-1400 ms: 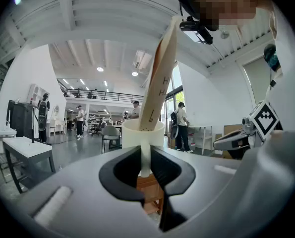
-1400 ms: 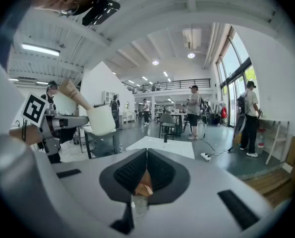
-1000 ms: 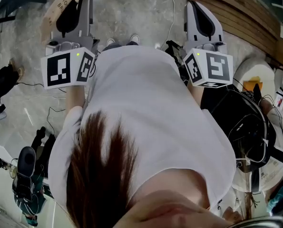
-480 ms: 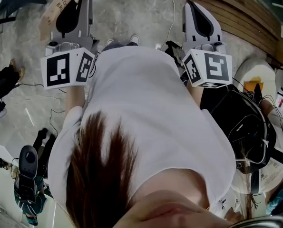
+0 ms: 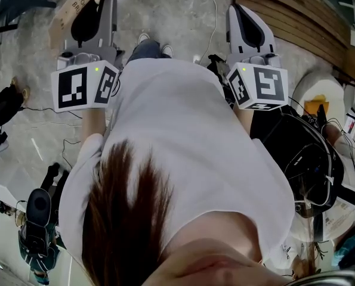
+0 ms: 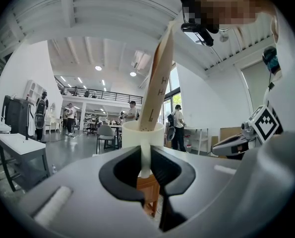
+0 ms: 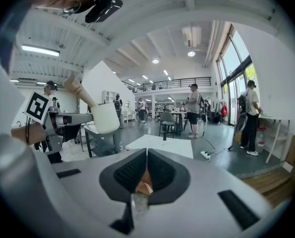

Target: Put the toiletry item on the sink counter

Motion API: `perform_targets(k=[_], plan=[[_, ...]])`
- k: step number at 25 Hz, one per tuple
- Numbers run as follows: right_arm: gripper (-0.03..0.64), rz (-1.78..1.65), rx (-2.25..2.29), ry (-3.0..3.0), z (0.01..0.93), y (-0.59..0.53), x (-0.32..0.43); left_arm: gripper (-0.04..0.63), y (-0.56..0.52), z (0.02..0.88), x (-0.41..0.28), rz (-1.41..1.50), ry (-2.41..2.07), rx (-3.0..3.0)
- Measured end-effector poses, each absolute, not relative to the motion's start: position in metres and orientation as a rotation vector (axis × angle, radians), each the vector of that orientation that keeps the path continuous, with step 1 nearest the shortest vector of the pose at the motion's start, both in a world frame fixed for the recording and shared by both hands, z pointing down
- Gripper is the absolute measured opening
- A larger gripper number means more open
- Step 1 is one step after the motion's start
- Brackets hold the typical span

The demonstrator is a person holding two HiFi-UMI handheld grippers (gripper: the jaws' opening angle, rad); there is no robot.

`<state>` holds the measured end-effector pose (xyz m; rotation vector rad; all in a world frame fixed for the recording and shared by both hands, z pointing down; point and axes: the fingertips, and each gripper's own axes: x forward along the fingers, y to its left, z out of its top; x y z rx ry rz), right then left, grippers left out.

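The largest risk is judged to be a drop. The toiletry item (image 6: 154, 88), a tall tan tube rising from a white cup-shaped base, is pinched by the left gripper (image 6: 146, 167) only at a thin white tab under that base. Its whole height is therefore carried above the jaws, and it could be tipped or slipped loose by a jolt.

Next, no sink counter is seen in any view, and the head view is largely filled by the person's shirt (image 5: 189, 136). The set-down spot must be found first, and loose cables (image 5: 311, 159) lying nearby could be snagged on the way.

Least, little quick support can be expected from the right gripper (image 7: 146, 155), whose jaws are pressed together with nothing discernibly held.
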<state>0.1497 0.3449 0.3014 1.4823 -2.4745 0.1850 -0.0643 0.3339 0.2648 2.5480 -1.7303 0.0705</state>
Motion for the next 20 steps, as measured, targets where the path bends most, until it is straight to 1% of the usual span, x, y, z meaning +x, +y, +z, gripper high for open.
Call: perform_targets(k=[9, 20], plan=[[0.012, 0.194, 1.523, -2.432, 0.303, 0.328, 0.155, 0.051, 0.309, 0.268, -0.071, 0.068, -1.717, 2.539], [0.011, 0.203, 1.580, -2.394, 0.296, 0.271, 0.141, 0.050, 0.244, 0.266, -0.086, 0.046, -1.656, 2.548]])
